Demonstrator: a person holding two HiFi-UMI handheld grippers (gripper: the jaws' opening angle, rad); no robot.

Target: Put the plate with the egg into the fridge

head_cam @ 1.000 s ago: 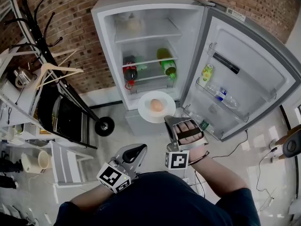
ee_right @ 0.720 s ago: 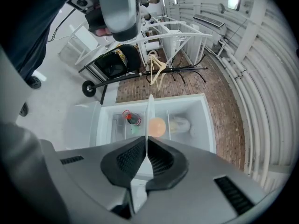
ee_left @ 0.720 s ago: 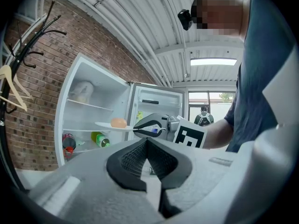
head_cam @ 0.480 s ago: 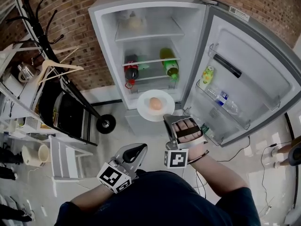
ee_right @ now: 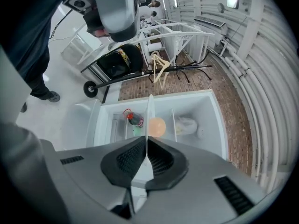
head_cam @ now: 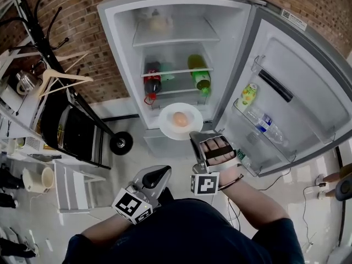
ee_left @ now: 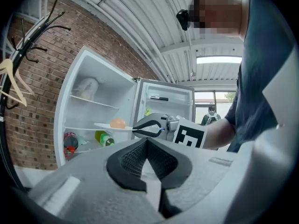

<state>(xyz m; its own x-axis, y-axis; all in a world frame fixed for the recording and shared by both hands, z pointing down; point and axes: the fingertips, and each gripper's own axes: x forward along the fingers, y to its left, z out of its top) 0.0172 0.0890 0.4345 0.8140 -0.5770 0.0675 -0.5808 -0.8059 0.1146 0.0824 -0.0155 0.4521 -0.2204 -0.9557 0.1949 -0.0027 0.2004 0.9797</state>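
Note:
A white plate carries a brown egg. My right gripper is shut on the plate's near rim and holds it level in front of the open fridge, at about the height of the lowest shelf. In the right gripper view the plate shows edge-on between the jaws, with the egg beside it. My left gripper hangs low near the person's body, shut and empty. In the left gripper view the plate, the egg and the right gripper show ahead.
Inside the fridge are a red-capped cola bottle, a green bottle and a pale bag on the top shelf. The open door at right holds bottles. A coat rack with hangers and a black cart stand at left.
The view has drifted a little closer to the fridge. The plate with the egg stays in the right gripper and has edged slightly toward the opening. The left gripper has hardly moved.

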